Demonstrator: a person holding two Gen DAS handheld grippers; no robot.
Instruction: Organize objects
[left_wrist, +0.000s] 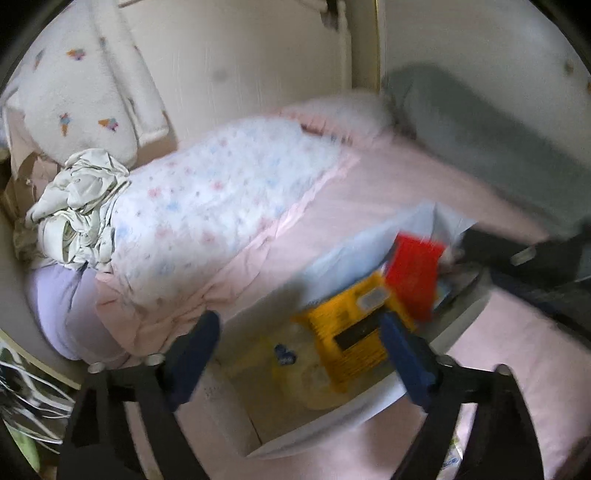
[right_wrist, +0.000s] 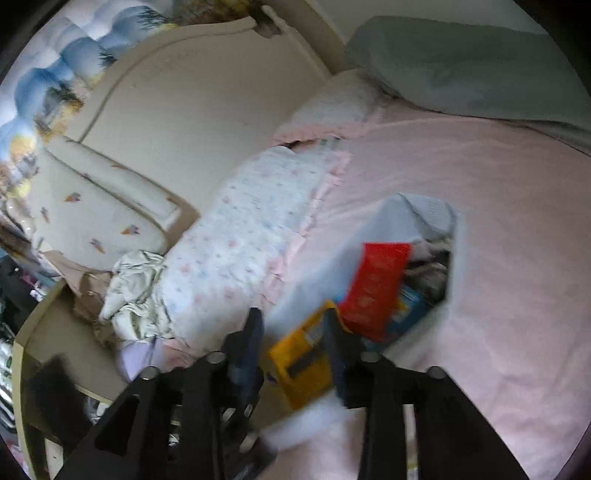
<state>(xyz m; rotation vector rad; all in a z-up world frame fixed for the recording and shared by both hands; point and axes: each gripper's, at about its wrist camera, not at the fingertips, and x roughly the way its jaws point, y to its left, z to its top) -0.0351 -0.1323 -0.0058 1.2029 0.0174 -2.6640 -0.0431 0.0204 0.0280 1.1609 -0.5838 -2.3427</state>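
Packing stage on the bed (right_wrist: 498, 229). White container (left_wrist: 325, 417) lies on the pink sheet, already holding a yellow packet (left_wrist: 354, 332) and a red packet (left_wrist: 413, 273). My left gripper (left_wrist: 299, 350) hangs over it, jaws wide with nothing pressed between them. My right gripper (right_wrist: 295, 343) stands narrower; whether it pinches the yellow packet I cannot tell. I should settle loose packets flat inside the container before withdrawing either tool.

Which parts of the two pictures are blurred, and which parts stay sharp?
Left wrist view: the yellow box and red packet smear with motion blur; the crumpled cloth stays sharper. Right wrist view: the yellow box blurs; both views bend straight edges.
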